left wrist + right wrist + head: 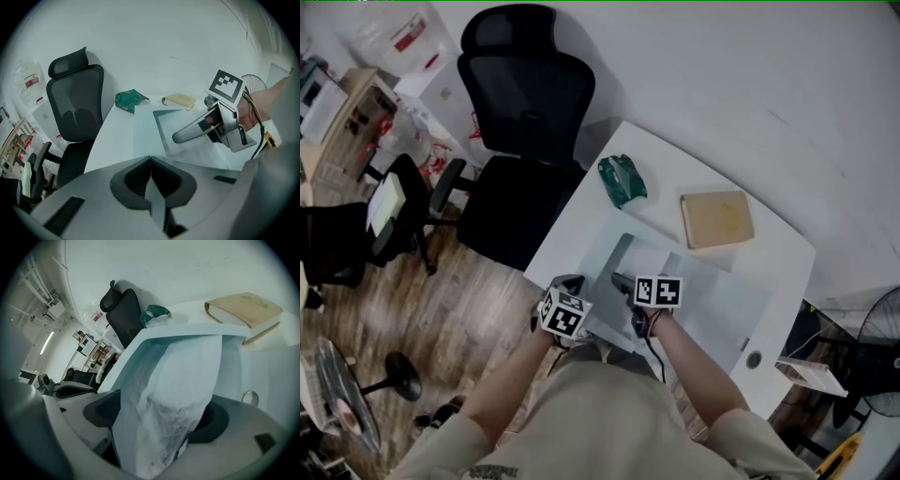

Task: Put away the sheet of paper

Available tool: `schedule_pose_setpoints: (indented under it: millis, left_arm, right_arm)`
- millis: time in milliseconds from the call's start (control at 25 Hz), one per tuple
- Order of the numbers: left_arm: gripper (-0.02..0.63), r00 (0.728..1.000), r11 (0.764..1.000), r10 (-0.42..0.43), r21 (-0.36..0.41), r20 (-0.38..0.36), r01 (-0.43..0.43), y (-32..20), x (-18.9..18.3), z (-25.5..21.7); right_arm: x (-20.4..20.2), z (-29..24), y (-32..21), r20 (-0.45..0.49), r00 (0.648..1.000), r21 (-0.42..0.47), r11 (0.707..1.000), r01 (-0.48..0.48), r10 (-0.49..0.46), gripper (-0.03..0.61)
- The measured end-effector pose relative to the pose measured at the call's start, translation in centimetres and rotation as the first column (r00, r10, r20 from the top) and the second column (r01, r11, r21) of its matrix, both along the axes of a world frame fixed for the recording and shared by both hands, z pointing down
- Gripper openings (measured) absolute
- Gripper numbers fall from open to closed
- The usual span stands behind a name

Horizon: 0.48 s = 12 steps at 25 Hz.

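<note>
Your right gripper (159, 417) stands wide, the crinkled white sheet of paper (173, 376) loose between its jaws; only the left gripper view shows your left gripper (150, 165) pinching the smooth, thin folder (145, 129) edge

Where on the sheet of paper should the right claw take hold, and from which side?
Grip the sheet of paper at its crumpled near end, outside the clear sleeve. Come from the person's side, one pad on each face: it is thin and limp, and that end already lies in the open right claw.

Wrinkled white sheet of paper (173, 394), bowed
</note>
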<state>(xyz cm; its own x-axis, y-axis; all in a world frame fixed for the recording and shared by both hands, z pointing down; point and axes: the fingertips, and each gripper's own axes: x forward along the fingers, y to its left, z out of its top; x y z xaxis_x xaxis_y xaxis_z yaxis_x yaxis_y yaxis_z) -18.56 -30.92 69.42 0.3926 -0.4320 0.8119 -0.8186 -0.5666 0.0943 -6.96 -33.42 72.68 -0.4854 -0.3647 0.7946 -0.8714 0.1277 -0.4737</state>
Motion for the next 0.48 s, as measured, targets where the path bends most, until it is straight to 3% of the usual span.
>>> schedule_pose_setpoints:
  millis: [280,480]
  left_arm:
    - [0.020,1.000,1.000,-0.010,0.029,0.001,0.010,0.0,-0.3,-1.0]
    - [0.020,0.997,0.998,-0.047,0.028,-0.055,0.048,-0.5,-0.8,-3.1]
  right_arm:
    - [2.5,-1.6,0.1,-0.074,0.997,0.063,0.998,-0.010,0.015,0.446]
    - [2.9,-5.3,-0.1,-0.026,0.999,0.115,0.993,-0.037,0.040,0.446]
